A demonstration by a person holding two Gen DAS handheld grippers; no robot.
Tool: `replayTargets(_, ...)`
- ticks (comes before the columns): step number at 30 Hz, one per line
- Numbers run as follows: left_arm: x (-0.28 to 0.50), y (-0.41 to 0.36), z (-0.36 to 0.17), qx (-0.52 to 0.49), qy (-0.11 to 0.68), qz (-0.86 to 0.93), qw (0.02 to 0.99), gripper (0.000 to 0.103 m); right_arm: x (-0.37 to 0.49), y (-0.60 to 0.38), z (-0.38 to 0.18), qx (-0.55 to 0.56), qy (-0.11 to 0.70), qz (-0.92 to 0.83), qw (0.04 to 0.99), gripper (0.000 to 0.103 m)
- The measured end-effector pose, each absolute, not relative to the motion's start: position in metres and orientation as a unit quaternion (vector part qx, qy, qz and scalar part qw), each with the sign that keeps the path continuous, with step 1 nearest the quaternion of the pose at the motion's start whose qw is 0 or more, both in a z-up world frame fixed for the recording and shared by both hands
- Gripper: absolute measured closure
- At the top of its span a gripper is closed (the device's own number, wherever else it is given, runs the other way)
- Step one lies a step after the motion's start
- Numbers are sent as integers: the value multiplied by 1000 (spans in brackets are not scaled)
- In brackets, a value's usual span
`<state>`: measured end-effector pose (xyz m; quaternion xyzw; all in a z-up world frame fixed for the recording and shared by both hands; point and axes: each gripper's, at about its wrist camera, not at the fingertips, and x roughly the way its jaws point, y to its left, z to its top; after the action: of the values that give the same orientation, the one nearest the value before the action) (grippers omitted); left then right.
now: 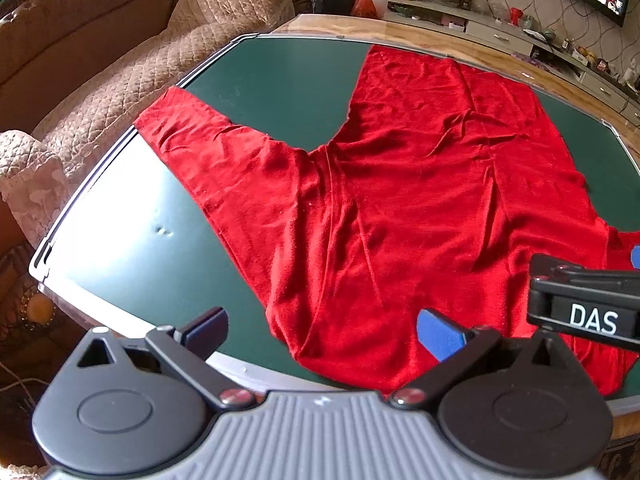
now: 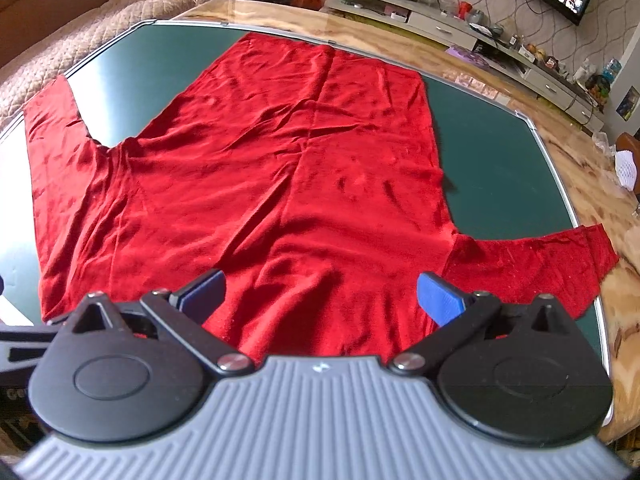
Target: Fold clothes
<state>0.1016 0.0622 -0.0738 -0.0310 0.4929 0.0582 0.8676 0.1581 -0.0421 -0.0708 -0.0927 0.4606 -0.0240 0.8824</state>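
Right wrist view, red shirt (image 2: 280, 168) flat on green mat (image 2: 500, 168), sofa (image 2: 120, 4) behind, both grippers' fingers spread, empty

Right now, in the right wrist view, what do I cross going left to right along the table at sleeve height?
Left sleeve → red shirt body → bare green mat → right sleeve → wooden table edge.
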Motion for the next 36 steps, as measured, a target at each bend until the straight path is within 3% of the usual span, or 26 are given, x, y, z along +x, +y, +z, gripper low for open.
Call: replayTargets(36, 115, 70, -86, -38, 504, 49, 861, 0, 181, -15, -85, -119, 474, -38, 871, 0)
